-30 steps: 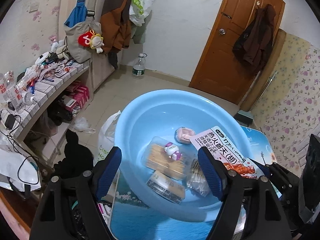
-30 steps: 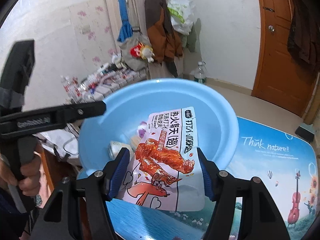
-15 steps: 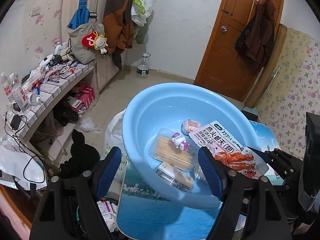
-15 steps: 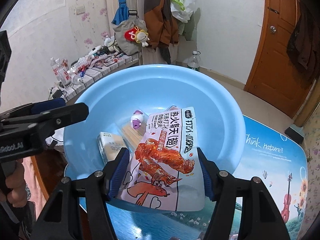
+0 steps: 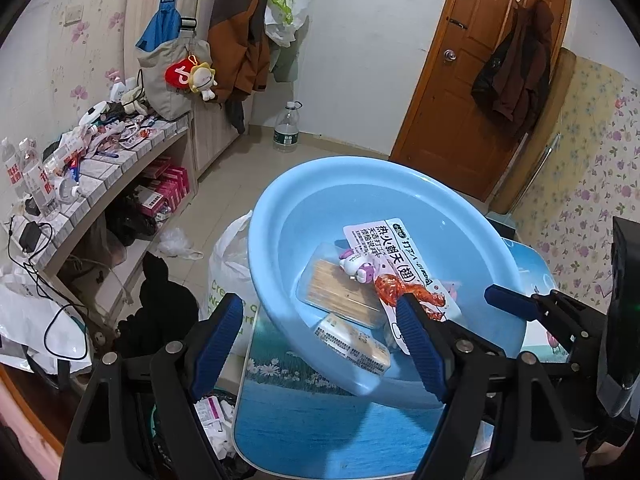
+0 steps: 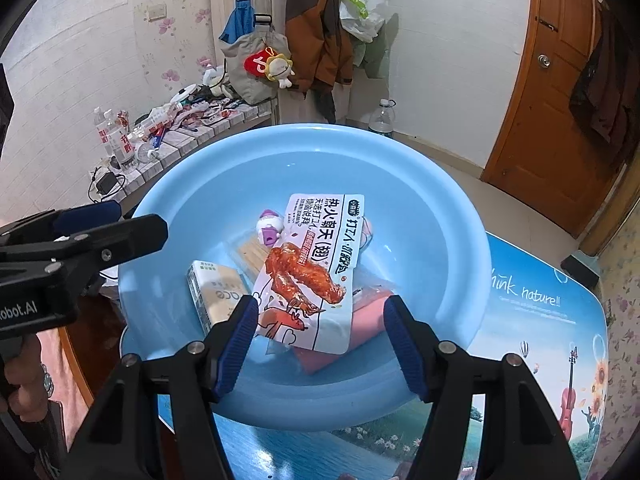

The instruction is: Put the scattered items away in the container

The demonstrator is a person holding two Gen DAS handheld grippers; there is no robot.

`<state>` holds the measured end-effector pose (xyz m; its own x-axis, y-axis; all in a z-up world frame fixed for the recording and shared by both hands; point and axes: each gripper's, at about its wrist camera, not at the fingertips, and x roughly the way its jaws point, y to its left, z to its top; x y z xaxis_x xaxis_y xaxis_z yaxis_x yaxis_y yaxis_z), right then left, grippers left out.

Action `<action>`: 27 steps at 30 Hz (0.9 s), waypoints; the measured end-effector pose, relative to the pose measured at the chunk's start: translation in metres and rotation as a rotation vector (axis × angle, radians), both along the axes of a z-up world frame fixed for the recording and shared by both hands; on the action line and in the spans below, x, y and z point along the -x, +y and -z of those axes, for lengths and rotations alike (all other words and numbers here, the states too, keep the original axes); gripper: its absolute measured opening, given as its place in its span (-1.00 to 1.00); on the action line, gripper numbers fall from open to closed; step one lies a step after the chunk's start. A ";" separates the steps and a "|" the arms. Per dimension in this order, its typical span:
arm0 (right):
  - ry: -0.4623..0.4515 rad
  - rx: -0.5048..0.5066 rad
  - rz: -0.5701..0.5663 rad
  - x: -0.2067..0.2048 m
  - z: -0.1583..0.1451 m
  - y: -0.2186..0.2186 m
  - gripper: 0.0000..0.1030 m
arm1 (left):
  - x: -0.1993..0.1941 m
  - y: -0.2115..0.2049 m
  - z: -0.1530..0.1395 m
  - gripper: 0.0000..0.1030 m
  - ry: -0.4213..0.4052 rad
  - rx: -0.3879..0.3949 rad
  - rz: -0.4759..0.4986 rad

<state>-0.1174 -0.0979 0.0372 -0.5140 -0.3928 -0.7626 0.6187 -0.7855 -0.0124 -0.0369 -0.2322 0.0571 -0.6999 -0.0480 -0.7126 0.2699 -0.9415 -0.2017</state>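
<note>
Floral wallpaper, a wooden door (image 5: 476, 80) hung with a dark coat, and a cluttered shelf (image 5: 100, 168) frame a small table (image 6: 532, 320) covered by a printed scenic sheet. On the table sits a pale blue basin (image 6: 440, 208), the container for the task.

Inside the basin lie a clear toothpick box (image 5: 340, 292), a small white and purple toy (image 6: 270, 226) on top of it, a beige carton (image 6: 218, 292) toward the near wall, and a pink item (image 6: 360, 320) partly hidden under the snack bag.

That snack bag (image 6: 316, 264), white with a red chicken-wing print, lies down in the basin across the other items. Its lower edge reaches between the fingers of the right gripper (image 6: 318, 344). That gripper's blue pads stand clear on both sides of the bag, with a visible gap at each side, so the jaws are apart and hold nothing.

The left gripper (image 5: 320, 344) hovers at the basin's near rim, its jaws wide apart and empty. In the right wrist view it shows at the left edge, with part of a hand (image 6: 16, 384) below it.

A white plastic bag (image 5: 228, 264) hangs beside the table, and a water bottle (image 5: 286, 128) stands on the floor by the far wall.
</note>
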 end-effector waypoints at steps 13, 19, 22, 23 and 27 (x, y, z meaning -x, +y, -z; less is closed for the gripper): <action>0.007 0.025 0.005 -0.006 -0.005 0.006 0.29 | -0.007 0.009 -0.002 0.50 -0.009 0.018 0.006; 0.029 0.027 0.007 -0.013 -0.010 0.013 0.29 | -0.010 0.019 -0.006 0.56 -0.003 0.061 0.005; 0.040 0.026 0.010 -0.018 -0.013 0.016 0.29 | -0.011 0.024 -0.008 0.56 -0.003 0.083 0.006; 0.043 0.027 0.011 -0.019 -0.015 0.018 0.30 | -0.012 0.026 -0.008 0.57 -0.003 0.086 0.006; 0.063 0.030 0.034 -0.024 -0.020 0.025 0.49 | -0.015 0.033 -0.013 0.63 0.001 0.114 0.000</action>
<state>-0.0935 -0.0734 0.0571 -0.5743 -0.3960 -0.7165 0.5902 -0.8068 -0.0271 -0.0222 -0.1989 0.0700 -0.7008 -0.1290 -0.7016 0.2702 -0.9582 -0.0937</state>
